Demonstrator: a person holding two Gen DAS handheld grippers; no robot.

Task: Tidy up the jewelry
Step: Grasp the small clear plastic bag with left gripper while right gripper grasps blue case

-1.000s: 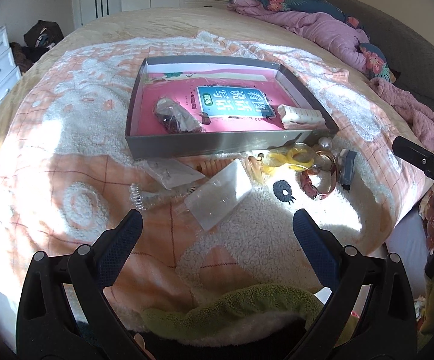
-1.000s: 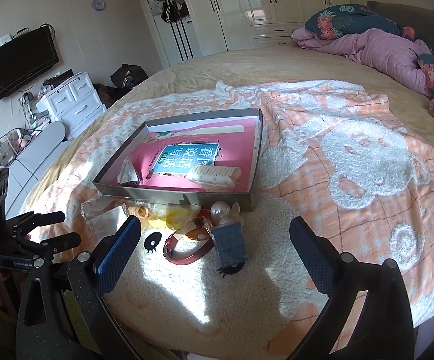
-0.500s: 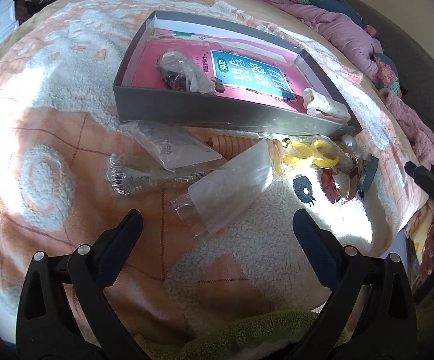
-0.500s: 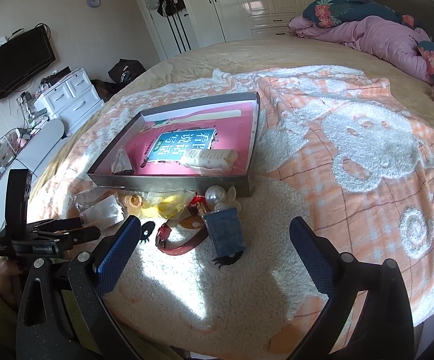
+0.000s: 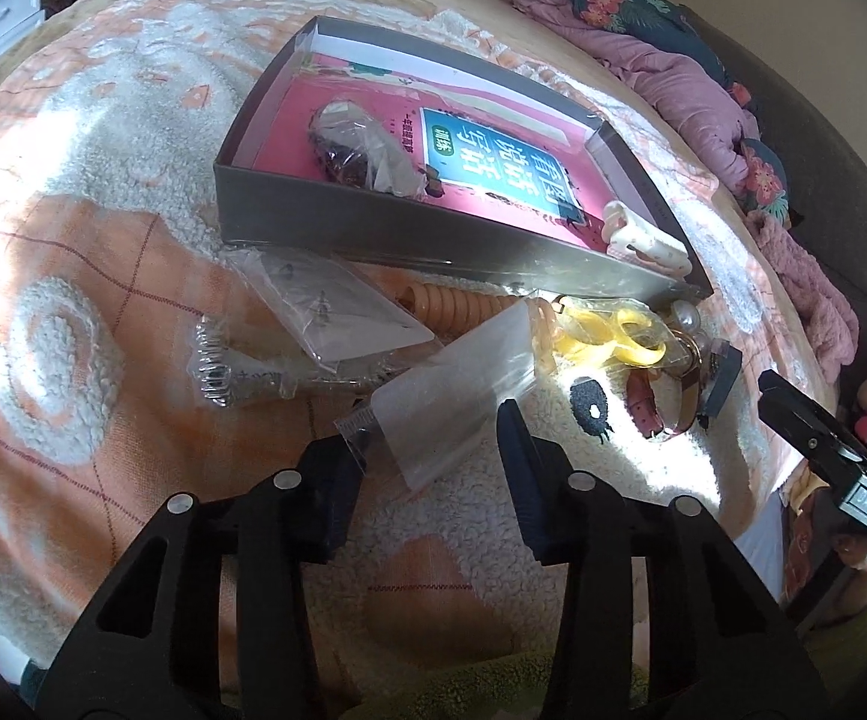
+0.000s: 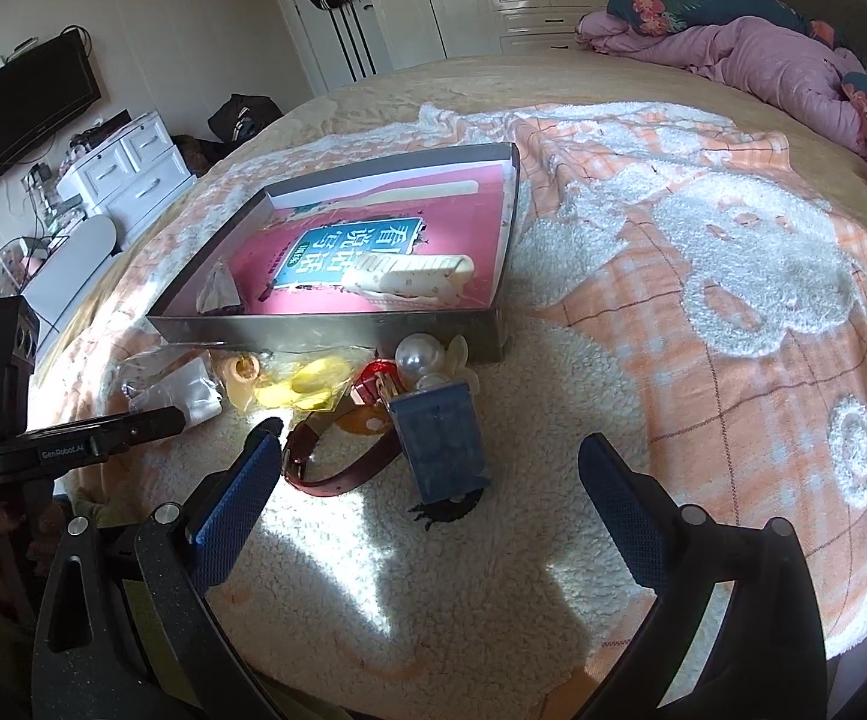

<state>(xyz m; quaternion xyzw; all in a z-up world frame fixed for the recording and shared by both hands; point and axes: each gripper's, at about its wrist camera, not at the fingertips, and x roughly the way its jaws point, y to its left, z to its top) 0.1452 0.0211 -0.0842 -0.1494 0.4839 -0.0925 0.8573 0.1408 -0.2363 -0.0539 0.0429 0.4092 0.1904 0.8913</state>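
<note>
A grey box (image 5: 433, 246) with a pink book inside lies on the bed; it holds a bagged dark item (image 5: 367, 156) and a cream hair clip (image 5: 643, 237). In front of it lie clear plastic bags (image 5: 451, 396), an orange coil (image 5: 463, 306), yellow rings (image 5: 607, 336), a pearl (image 6: 418, 354), a red watch strap (image 6: 343, 468) and a blue card (image 6: 439, 438). My left gripper (image 5: 433, 438) has its jaws narrowed around the near end of a clear bag, with a gap still showing. My right gripper (image 6: 427, 480) is open, just before the blue card and strap.
The orange and white fleece blanket (image 6: 733, 300) covers the bed. A pink duvet and floral pillows (image 6: 763, 42) lie at the far right. White drawers (image 6: 127, 168) and a TV stand to the left. The bed edge is near below both grippers.
My left gripper has moved down and forward to the clear bag and its jaws have narrowed around it. My right gripper has moved slightly closer to the jewelry pile.
</note>
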